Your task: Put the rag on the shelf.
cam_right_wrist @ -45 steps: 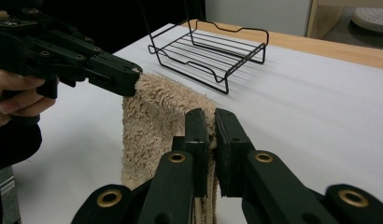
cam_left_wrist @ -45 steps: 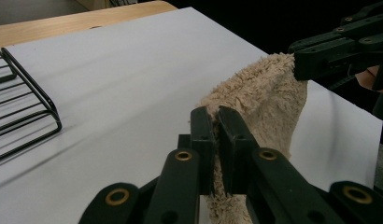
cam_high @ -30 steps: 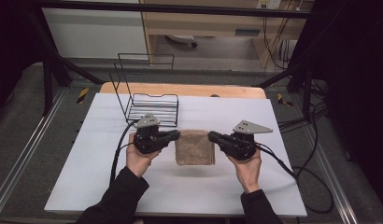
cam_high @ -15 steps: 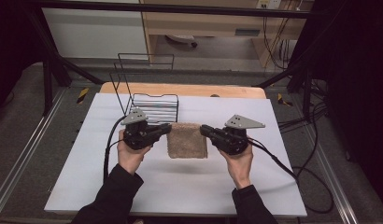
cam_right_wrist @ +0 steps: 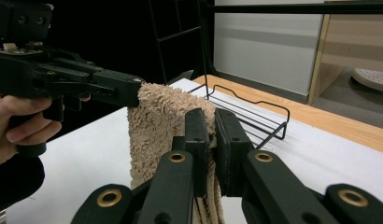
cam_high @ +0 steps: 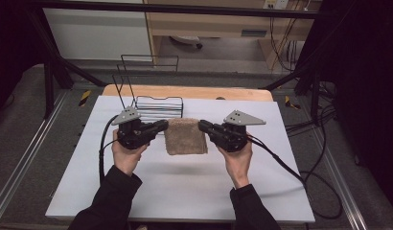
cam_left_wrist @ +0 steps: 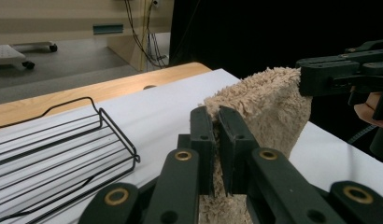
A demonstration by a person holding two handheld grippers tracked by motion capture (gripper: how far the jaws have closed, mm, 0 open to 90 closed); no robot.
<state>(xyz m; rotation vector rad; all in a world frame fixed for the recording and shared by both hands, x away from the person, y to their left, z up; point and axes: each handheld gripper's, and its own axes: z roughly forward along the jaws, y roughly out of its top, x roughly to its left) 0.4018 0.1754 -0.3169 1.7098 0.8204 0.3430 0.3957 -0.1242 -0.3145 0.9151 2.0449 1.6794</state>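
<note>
Beige terry towel (cam_high: 186,136) hangs folded between the two tools, raised off the white counter (cam_high: 185,191). Left tool (cam_high: 159,126) has its jaws pressed together on the towel's left top corner; right tool (cam_high: 203,126) pinches the right top corner likewise. Just behind the towel a black wire rack (cam_high: 154,103) stands on the counter. Beyond lie a wooden edge (cam_high: 185,92), grey floor and cables.

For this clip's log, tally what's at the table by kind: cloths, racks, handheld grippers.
Folded tan towel: 1, hanging off the table, pinched at its top corners
Black wire rack: 1, on the white table
Handheld grippers: 2, left gripper and right gripper, jaws of each closed on the towel
Total: 4
</note>
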